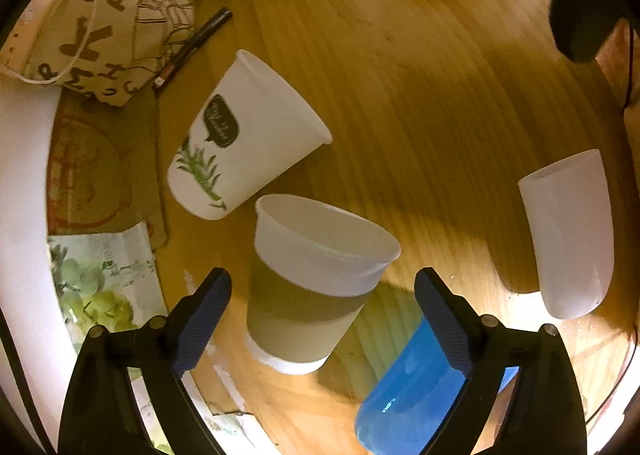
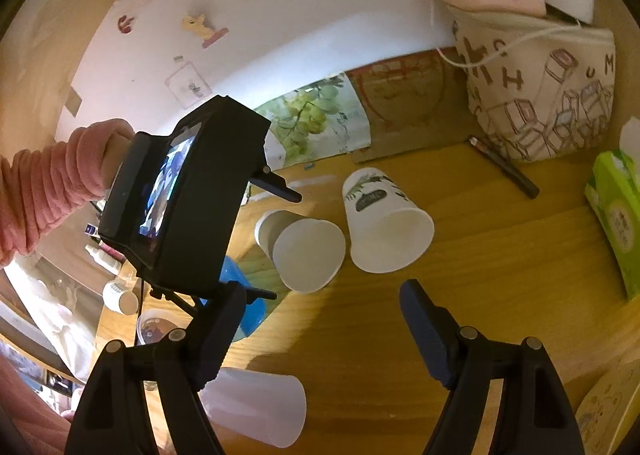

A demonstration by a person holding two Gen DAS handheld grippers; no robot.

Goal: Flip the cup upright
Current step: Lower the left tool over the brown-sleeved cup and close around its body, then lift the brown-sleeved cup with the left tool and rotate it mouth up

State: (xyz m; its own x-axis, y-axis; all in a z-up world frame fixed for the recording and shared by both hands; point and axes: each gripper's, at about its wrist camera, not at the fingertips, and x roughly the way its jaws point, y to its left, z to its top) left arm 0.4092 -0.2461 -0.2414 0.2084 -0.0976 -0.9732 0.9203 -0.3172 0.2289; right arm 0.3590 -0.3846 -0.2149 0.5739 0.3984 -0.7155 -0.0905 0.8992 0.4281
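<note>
Left wrist view: left gripper point(image 1: 323, 297) gapes empty before the brown-sleeved white paper cup point(image 1: 316, 283), apparently upright; right gripper point(image 2: 322, 329) open too, 3 cups seem unflipped

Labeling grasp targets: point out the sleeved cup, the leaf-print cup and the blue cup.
sleeved cup point(image 1: 304, 303), left wrist view, brown sleeve.
leaf-print cup point(image 1: 248, 131), left wrist view, side wall.
blue cup point(image 1: 408, 387), left wrist view, side wall.

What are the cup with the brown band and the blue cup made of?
The cup with the brown band looks like matte white paper with a rolled rim; its band seems to be a cardboard sleeve. The blue cup looks like glossy plastic, with shiny highlights and a slightly see-through glow, though coloured glass can't be ruled out.
</note>
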